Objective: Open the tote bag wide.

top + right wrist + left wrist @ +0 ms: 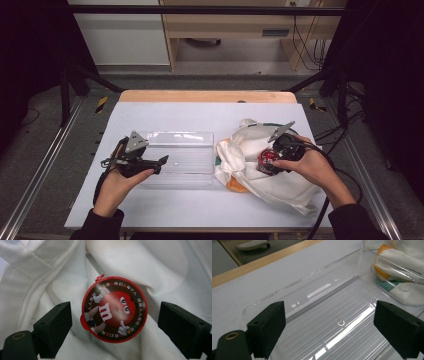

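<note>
Candy tin (114, 309) half sunk in cloth (50, 277)

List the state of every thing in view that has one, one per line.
Clear plastic ribbed tray: empty, upright on the table.
White cloth bag: crumpled, lying beside the tray.
Round red candy container: lid shut, lying on the bag.
Left gripper: open, over the tray.
Right gripper: open, astride the container.

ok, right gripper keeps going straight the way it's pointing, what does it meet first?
Most likely the round red candy tin, centred between the open right gripper jaws, lying on the white cloth bag. Depth is unclear.
</note>
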`<state>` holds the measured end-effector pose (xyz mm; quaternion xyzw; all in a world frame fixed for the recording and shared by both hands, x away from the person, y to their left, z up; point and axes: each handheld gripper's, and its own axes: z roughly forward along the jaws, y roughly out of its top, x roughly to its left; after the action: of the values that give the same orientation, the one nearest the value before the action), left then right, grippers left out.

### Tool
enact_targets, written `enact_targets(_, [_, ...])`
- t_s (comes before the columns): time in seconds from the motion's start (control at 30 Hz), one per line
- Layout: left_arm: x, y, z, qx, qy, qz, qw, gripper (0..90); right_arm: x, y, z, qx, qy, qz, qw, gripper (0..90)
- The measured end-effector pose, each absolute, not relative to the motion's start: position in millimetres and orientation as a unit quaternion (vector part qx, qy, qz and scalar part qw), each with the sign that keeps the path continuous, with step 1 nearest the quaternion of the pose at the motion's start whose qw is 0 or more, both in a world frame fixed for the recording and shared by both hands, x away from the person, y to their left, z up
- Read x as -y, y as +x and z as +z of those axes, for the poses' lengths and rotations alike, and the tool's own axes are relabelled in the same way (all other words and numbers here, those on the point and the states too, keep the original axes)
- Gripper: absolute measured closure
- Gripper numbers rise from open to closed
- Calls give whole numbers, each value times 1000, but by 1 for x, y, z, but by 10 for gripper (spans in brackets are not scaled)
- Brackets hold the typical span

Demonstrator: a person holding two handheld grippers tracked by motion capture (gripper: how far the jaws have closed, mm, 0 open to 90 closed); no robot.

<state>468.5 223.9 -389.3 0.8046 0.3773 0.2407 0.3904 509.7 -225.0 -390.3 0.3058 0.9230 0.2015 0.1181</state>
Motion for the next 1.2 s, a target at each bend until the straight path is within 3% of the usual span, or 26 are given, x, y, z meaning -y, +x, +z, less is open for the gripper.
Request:
enact_targets(0.6, [-228,470,-390,-379,806,238,388,107,215,522,-405,-941,277,164,103,161])
enact_targets(1.2, [-228,471,-392,-380,807,234,388,107,212,527,-411,-945,276,149,89,252])
